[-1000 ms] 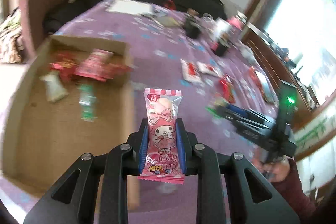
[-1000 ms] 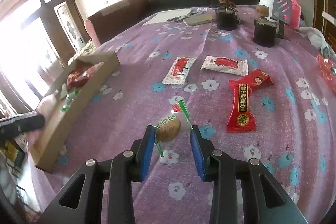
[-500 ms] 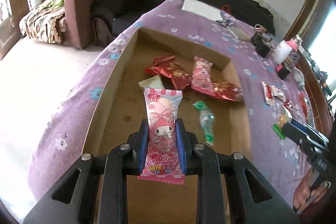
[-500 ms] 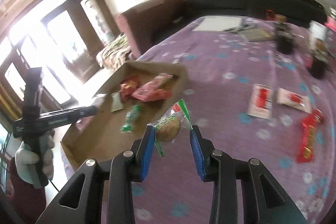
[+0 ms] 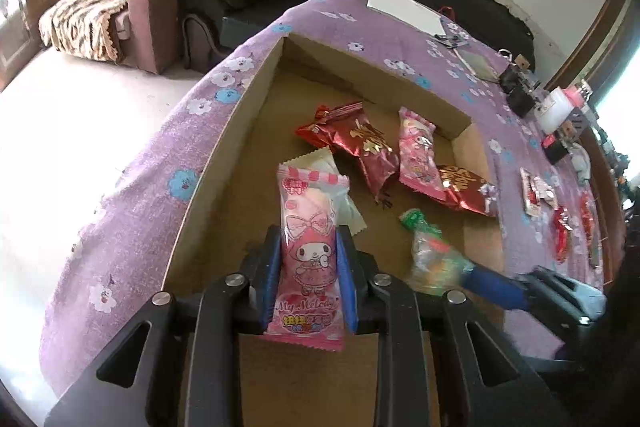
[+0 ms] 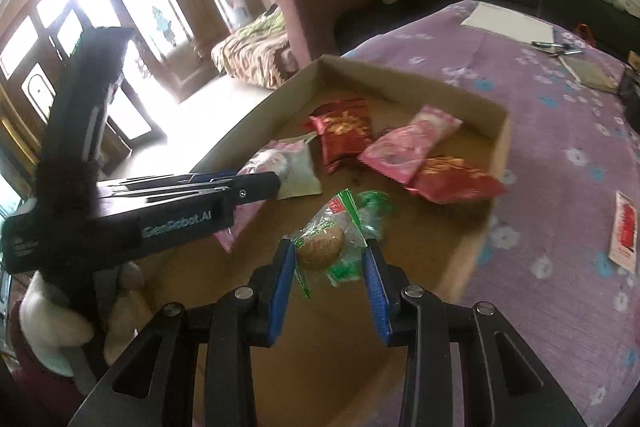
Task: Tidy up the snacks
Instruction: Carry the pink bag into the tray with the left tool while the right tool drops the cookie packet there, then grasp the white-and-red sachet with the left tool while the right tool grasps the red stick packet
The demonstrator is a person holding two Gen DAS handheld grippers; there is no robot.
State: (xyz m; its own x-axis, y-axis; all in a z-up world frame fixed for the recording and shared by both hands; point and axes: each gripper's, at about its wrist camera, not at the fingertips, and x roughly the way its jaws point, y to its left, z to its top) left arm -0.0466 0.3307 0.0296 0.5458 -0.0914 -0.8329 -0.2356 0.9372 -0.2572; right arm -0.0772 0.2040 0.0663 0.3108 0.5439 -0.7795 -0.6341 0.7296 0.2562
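Fingers (image 5: 276,279) of the left gripper (image 5: 308,283) are seen clamped on a pink candy packet (image 5: 308,251), held upright over the near part of a cardboard box (image 5: 224,163) on the purple flowered counter (image 5: 132,211); the jaws have just been opening slightly, with the packet between them. Red packets (image 5: 360,143) and a second pink packet (image 5: 416,155) are seen on the far box floor.

From the right wrist, the right gripper (image 6: 330,267) is shown gripping a green-wrapped snack (image 6: 324,247) above the box (image 6: 496,143). The left gripper (image 6: 180,203) is seen at the left, held by a gloved hand (image 6: 52,323), its pink packet (image 6: 272,163) over the box.
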